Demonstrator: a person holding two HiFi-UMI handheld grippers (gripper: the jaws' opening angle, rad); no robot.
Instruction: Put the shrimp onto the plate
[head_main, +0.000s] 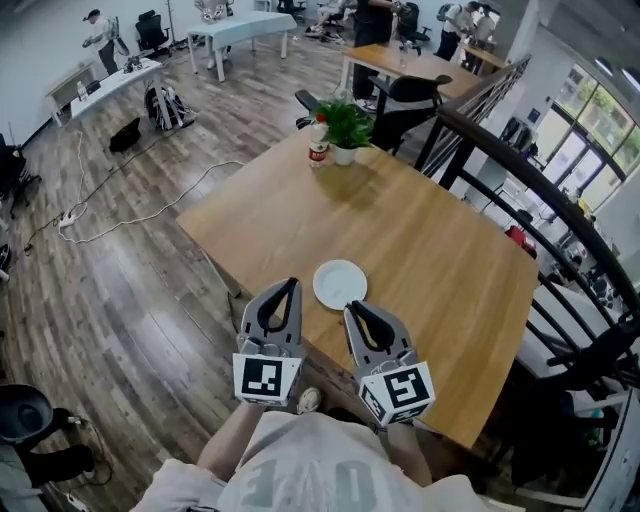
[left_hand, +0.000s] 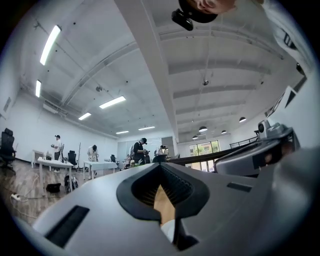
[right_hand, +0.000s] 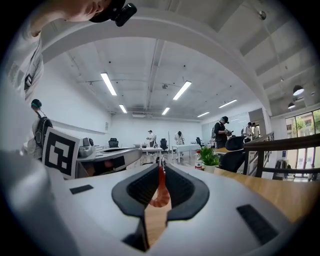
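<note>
Right tongs (head_main: 352, 309) closed on a red-orange shrimp (right_hand: 160, 192) — it is held upright between the jaws, over the near edge of the wooden table (head_main: 440, 250). Left tongs (head_main: 291, 285) closed, tips together, nothing held. White plate (head_main: 340, 284) lies at 11 o'clock of the right tips, just beside them. Potted plant (head_main: 345, 124) and red-labelled can (head_main: 318, 152) stand at 12 o'clock — print illegible.

My shrimp (right_hand: 160, 192) is orange-red. The plate (head_main: 340, 284) is white. The table (head_main: 430, 240) is light brown wood. My left gripper (head_main: 291, 285) and right gripper (head_main: 353, 309) are grey, with black-and-white squares.
</note>
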